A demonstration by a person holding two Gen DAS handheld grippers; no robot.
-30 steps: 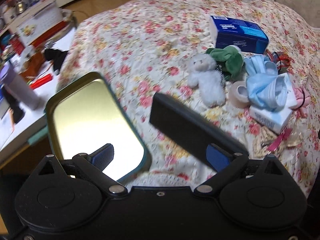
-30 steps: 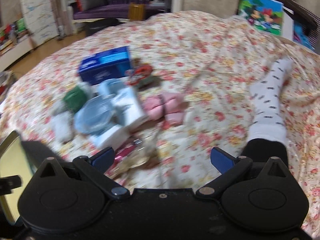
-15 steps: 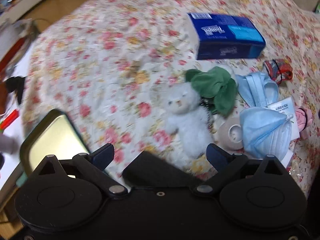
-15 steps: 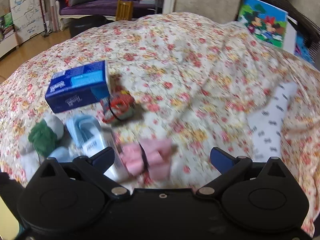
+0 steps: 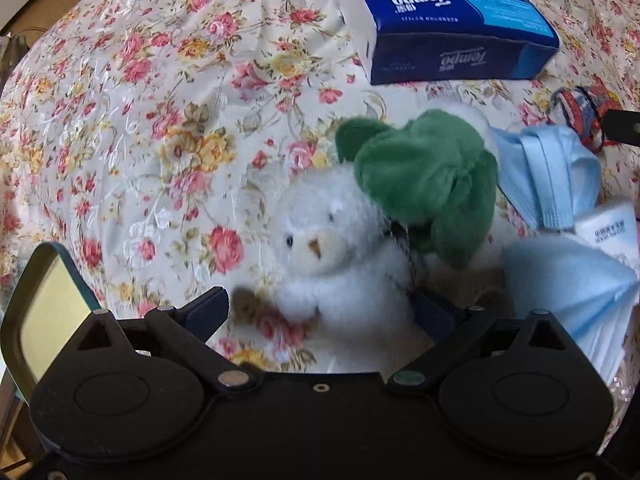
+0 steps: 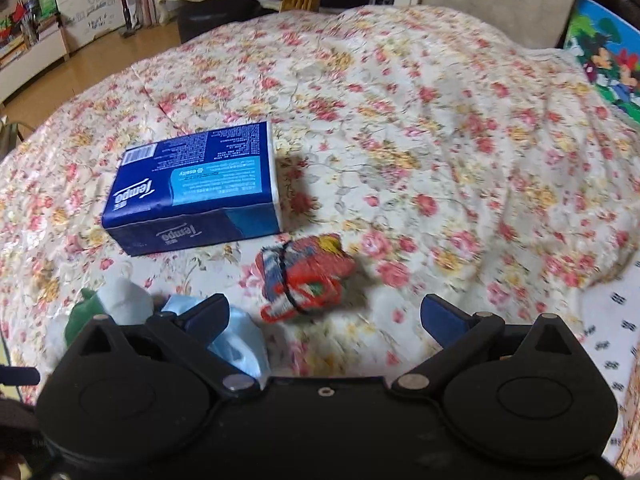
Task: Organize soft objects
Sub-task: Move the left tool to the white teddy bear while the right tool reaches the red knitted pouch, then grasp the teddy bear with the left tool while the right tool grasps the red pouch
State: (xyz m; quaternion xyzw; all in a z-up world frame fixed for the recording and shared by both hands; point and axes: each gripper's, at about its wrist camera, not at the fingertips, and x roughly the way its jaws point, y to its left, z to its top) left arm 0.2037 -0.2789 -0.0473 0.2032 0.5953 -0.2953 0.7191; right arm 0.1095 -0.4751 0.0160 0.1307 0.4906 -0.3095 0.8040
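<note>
A white plush bear [image 5: 332, 264] lies on the floral bedspread, its body between the open fingers of my left gripper [image 5: 320, 312]. A green plush toy [image 5: 424, 184] lies against it on the right. Light blue face masks [image 5: 556, 172] are piled further right. My right gripper [image 6: 324, 316] is open and empty, just in front of a red bundled cloth tied with a black band [image 6: 304, 276]. The green toy [image 6: 80, 316] and a blue mask [image 6: 240, 340] show at the right wrist view's lower left.
A dark blue Tempo tissue pack [image 5: 444, 24] lies behind the toys, also in the right wrist view [image 6: 196, 188]. A green-rimmed metal tin [image 5: 44, 312] sits at the bed's left edge. A white patterned sock [image 6: 616, 340] lies at the right. Furniture stands beyond the bed.
My left gripper has moved forward and down to the white bear, which now sits between its fingers. My right gripper has moved forward toward the red bundle.
</note>
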